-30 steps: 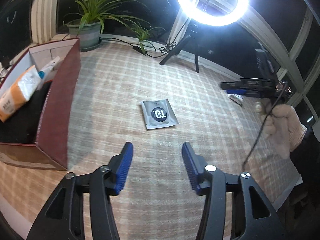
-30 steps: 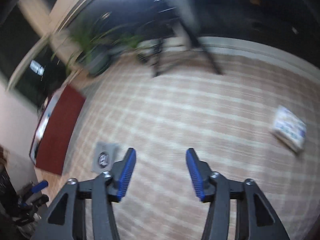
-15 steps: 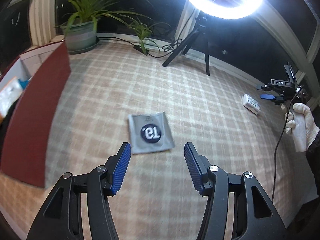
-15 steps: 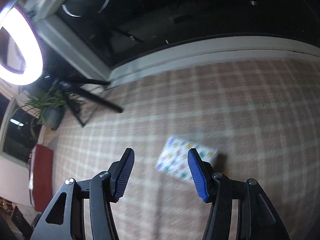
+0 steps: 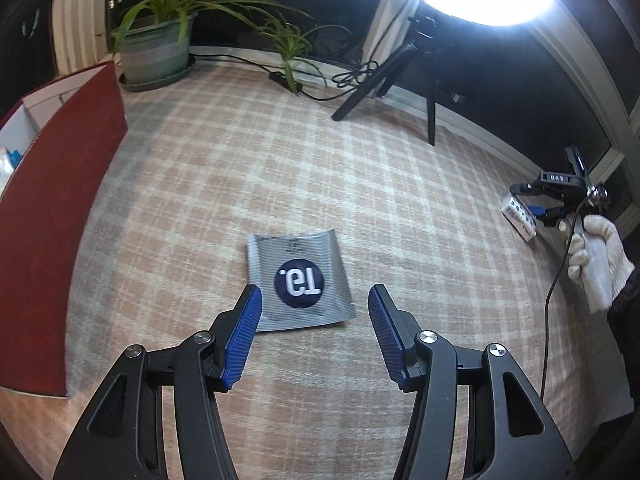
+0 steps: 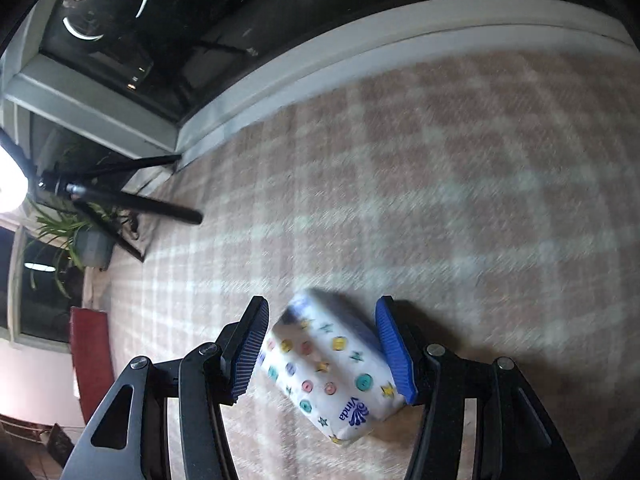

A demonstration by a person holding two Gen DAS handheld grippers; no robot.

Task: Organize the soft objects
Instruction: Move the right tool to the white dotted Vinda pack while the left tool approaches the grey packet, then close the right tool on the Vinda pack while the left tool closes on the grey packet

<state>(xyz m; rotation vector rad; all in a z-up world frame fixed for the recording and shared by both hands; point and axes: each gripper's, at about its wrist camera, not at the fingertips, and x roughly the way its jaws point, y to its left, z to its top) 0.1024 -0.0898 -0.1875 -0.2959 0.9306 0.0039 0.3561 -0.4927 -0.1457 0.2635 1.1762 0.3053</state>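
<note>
A flat grey pouch (image 5: 298,280) with a dark blue round label lies on the checked rug, just ahead of my left gripper (image 5: 314,294). That gripper is open, its blue pads (image 5: 244,328) on either side of the pouch's near edge and not touching it. A white tissue pack (image 6: 328,364) printed with coloured buttons lies slantwise between the fingers of my right gripper (image 6: 322,306), which is open around it. The left wrist view also shows the right gripper (image 5: 560,196) over the tissue pack (image 5: 518,216) at far right, held by a white-gloved hand (image 5: 596,256).
A dark red open box (image 5: 52,216) stands at the left edge of the rug. At the back are a potted plant (image 5: 154,52), a smaller plant (image 5: 292,48), cables and a ring-light tripod (image 5: 424,76). A window sill (image 6: 360,48) borders the rug.
My left gripper has come forward and lower, so the grey pouch now sits at its fingertips. My right gripper has swung across the rug to the tissue pack and now straddles it.
</note>
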